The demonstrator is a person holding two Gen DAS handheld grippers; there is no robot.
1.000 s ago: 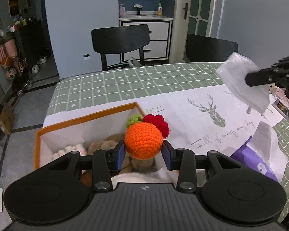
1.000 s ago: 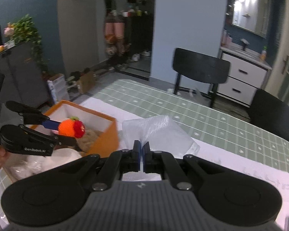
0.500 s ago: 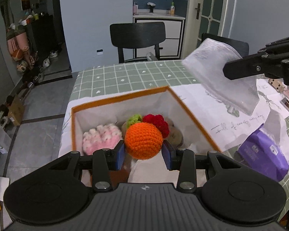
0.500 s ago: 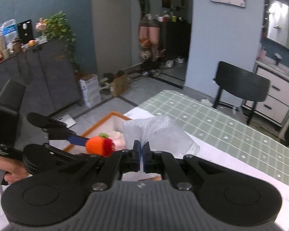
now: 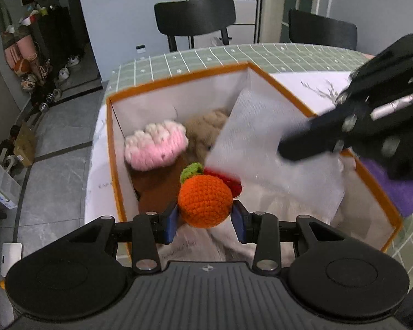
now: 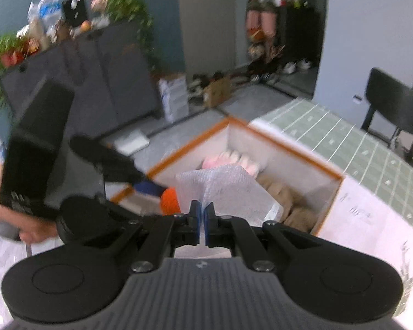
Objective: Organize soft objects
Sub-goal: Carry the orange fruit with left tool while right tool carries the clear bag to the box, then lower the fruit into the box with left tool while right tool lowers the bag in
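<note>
Left wrist view: left gripper [image 5: 205, 216] clenched on an orange crochet ball [image 5: 205, 201] with a green tuft and a red bit behind, held above the near part of an orange-rimmed white box [image 5: 179, 77]. Inside the box, a pink and cream knitted toy [image 5: 155, 144] against the left wall, a tan plush [image 5: 206, 126] just beside it, brown fabric beneath, pale cloth toward the near right corner. Right gripper [image 5: 303, 148] reaching in from the right, blurred, gripping a white plastic bag [image 5: 264, 143] that hangs tilted over the middle of the box, its lower edge overlapping the red bit. Purple packet [image 5: 404, 192] outside the right wall, on the bench [image 5: 206, 57] with its green grid cloth; two black chairs behind. Right wrist view: right gripper [image 6: 201, 220] pinched shut on a fold of the white plastic bag [image 6: 223, 189], with the bag spread over the box [image 6: 294, 155]; pink toy [image 6: 228, 161] and tan plush [image 6: 283, 195] visible past it. Left gripper [image 6: 154, 192] entering from the left, blurred, with the orange ball [image 6: 169, 200] at its tips, touching the bag's left edge.
</note>
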